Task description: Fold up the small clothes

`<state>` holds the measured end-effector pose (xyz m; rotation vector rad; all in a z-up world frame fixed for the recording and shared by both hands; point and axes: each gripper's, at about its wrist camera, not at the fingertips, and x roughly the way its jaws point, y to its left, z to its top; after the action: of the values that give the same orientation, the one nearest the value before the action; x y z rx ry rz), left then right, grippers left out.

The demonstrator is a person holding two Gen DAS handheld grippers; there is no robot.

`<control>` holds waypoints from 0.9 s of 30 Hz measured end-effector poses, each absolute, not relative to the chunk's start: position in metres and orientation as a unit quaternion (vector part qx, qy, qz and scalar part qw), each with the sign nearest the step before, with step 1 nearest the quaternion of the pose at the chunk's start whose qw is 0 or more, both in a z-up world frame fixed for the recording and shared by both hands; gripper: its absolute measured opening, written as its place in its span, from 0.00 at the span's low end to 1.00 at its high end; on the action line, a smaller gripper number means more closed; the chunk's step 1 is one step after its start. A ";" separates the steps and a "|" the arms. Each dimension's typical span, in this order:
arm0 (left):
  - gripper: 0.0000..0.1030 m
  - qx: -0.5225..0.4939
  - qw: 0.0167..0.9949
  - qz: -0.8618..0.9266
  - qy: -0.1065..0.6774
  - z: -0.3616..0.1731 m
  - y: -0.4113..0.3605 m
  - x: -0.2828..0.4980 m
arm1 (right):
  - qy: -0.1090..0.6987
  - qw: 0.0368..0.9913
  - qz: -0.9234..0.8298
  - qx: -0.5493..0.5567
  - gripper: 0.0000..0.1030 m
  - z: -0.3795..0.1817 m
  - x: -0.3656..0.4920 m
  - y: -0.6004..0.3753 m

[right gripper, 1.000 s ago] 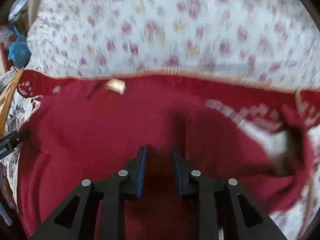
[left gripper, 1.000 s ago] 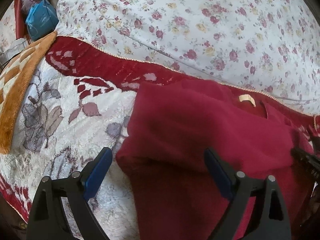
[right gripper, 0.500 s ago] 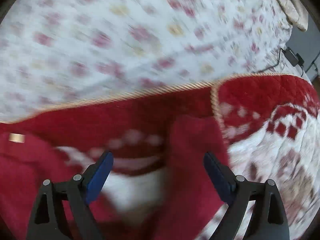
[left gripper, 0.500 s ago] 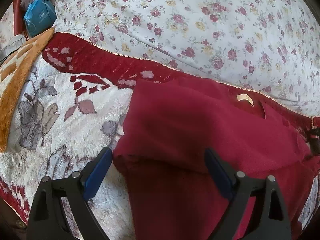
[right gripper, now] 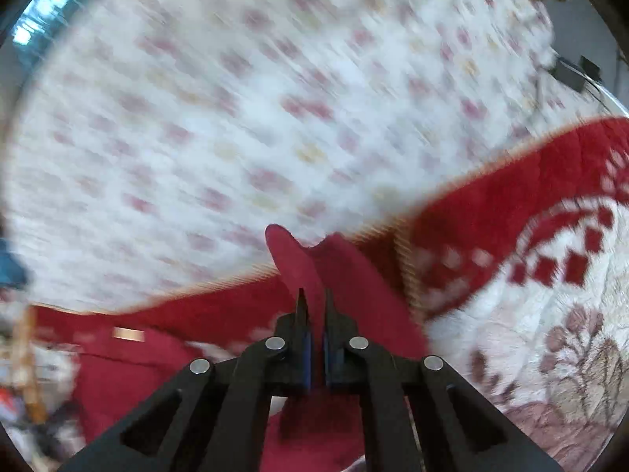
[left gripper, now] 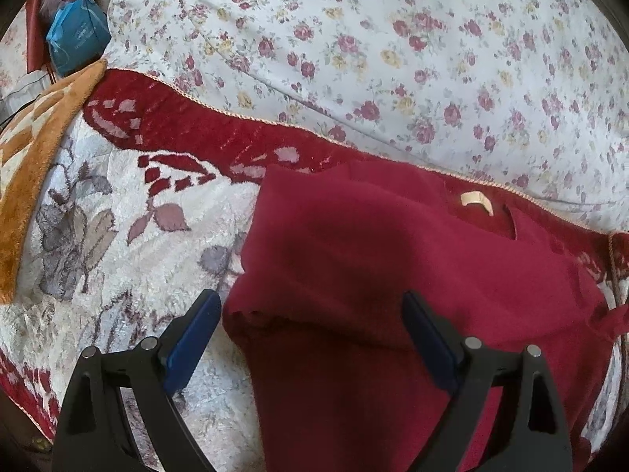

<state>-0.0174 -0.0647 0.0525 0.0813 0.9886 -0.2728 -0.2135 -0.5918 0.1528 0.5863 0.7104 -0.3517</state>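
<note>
bare blanket [left gripper: 118, 244] left of garment [left gripper: 373, 275]; floral bedding [left gripper: 393, 59] apparently blocks beyond.

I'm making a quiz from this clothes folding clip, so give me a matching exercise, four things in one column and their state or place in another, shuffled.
Things:
1. left gripper
2. right gripper
3. red garment
4. blue bag

States or places:
A. far left, beyond the orange blanket
B. shut on a fold of red cloth
C. open, fingers apart
D. spread on the patterned bedcover

Pairs: 1-C, 2-B, 3-D, 4-A
</note>
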 end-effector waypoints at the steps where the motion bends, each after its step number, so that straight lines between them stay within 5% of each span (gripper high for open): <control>1: 0.90 0.037 0.872 -0.129 0.470 0.054 -0.063 -0.017 | 0.328 0.893 -0.136 0.277 0.05 0.170 -0.213 -0.577; 10: 0.90 -0.017 0.887 -0.110 0.448 0.077 -0.025 -0.014 | 0.363 0.894 0.192 0.178 0.05 0.245 -0.149 -0.393; 20: 0.90 -0.069 0.894 -0.079 0.436 0.090 0.021 0.001 | 0.541 0.779 0.310 0.074 0.05 0.119 -0.004 -0.222; 23: 0.90 -0.065 0.893 -0.082 0.438 0.087 0.019 0.006 | 0.575 0.778 0.247 0.055 0.12 0.057 0.053 -0.210; 25: 0.90 -0.061 0.890 -0.092 0.443 0.084 0.015 0.009 | 0.584 0.788 0.180 0.074 0.40 0.032 0.079 -0.224; 27: 0.90 -0.061 0.883 -0.107 0.453 0.080 0.009 0.011 | 0.571 0.800 0.143 0.116 0.44 0.029 0.090 -0.238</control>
<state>0.0114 0.0094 0.0799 -0.1262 0.9421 -0.2225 0.0897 -0.2383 0.0290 0.2493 1.2258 0.3073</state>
